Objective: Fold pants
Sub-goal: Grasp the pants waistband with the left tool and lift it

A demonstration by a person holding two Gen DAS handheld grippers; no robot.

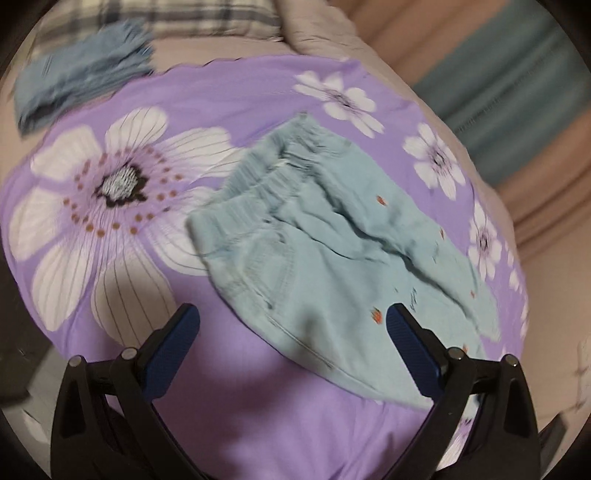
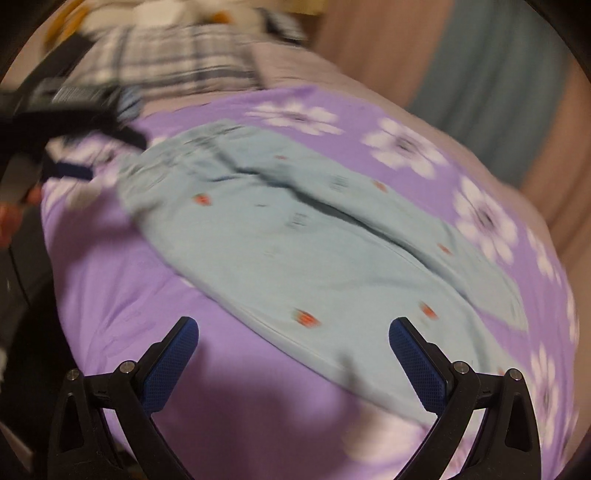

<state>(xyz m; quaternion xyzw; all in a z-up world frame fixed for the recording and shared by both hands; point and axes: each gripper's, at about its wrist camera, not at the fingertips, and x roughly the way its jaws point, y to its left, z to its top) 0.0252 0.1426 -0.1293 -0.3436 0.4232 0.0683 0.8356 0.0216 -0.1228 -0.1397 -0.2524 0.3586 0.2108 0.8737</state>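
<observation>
Left gripper [image 1: 293, 319]: fingers spread wide, holding nothing. Its blue pads [image 1: 168, 356] hang above the cloth; I cannot tell whether they touch it.
Between the left fingers: purple sheet [image 1: 236, 406] in shadow on the left-finger side, and the lower edge of the pants [image 1: 325, 266] on the right-finger side.
Right gripper [image 2: 293, 325]: fingers equally wide apart, nothing between the pads. Its right finger overlaps the near hem of the pants [image 2: 295, 243] in the picture; contact is unclear.
Pants: pale blue with small orange marks, lying flat but rumpled on the sheet. Seen from the left gripper, the elastic waistband sits ahead of the fingers and the legs run off past the right finger. Seen from the right gripper, the legs stretch ahead and to the right of the fingers, waistband at the far left end.
Sheet: purple with white flowers; one big flower [image 1: 110, 206] lies ahead and left of the left gripper's fingers, smaller ones beyond the pants.
Denim [image 1: 81, 88]: a darker blue folded piece, far ahead and left of the left fingers, well apart from the pants, blurred.
Plaid cloth [image 1: 177, 18]: at the far end of the bed, beyond the sheet.
Curtain [image 1: 517, 107]: teal and pinkish stripes, far right of the fingers.
Left gripper in the right view [image 2: 74, 151]: far left of the right fingers, near the waistband, heavily blurred.
</observation>
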